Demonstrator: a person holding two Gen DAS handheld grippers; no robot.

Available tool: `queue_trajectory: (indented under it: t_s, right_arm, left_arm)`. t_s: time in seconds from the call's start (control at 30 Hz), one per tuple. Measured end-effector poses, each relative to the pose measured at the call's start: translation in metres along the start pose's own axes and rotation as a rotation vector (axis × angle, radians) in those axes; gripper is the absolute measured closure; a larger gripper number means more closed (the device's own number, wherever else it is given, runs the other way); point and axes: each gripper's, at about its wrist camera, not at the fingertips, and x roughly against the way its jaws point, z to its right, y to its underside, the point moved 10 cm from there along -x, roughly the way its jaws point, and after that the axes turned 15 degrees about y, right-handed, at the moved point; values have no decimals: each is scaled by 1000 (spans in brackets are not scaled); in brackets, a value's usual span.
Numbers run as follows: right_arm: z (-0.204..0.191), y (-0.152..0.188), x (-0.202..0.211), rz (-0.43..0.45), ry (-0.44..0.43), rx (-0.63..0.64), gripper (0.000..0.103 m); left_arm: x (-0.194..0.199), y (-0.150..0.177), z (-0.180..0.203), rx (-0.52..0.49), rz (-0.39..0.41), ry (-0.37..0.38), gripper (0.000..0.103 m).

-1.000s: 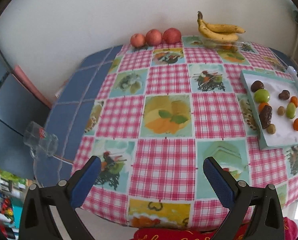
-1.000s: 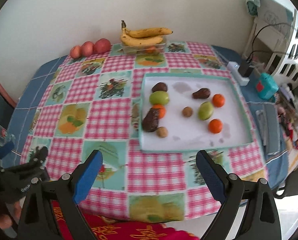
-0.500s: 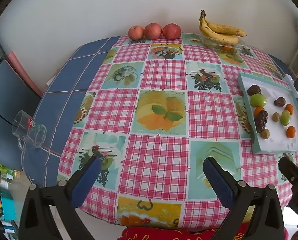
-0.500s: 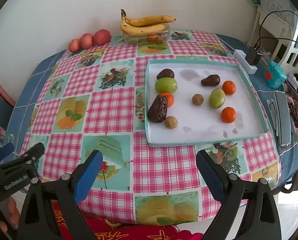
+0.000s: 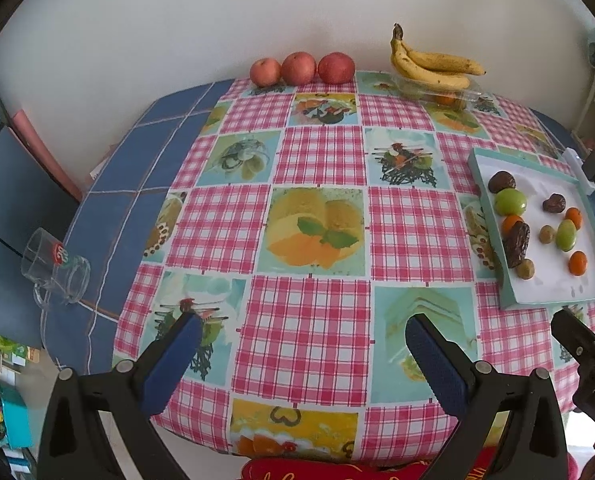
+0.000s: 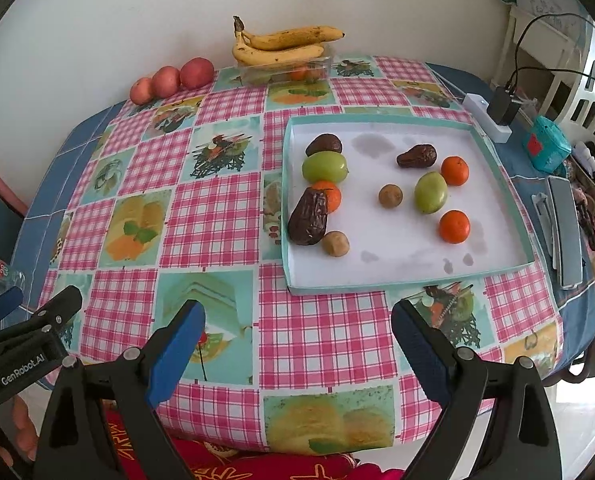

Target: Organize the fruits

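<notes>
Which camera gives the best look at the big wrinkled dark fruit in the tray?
The right wrist view: the wrinkled dark fruit sits near the centre, large and clear. In the left wrist view it is small and distorted near the right edge.

You see a pink-checked tablecloth [image 6: 213, 216], a teal-rimmed white tray [image 6: 409, 280], yellow bananas [image 6: 281, 46], red apples [image 6: 195, 73] and blue-tiled desk [image 5: 145, 168].
</notes>
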Motion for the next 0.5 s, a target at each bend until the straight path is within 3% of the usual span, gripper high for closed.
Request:
queue_trajectory:
  t_s: [0.5]
  right_arm:
    - [5, -4, 5, 40, 22, -7, 9]
  left_arm:
    - [0, -1, -2, 12, 9, 15, 0]
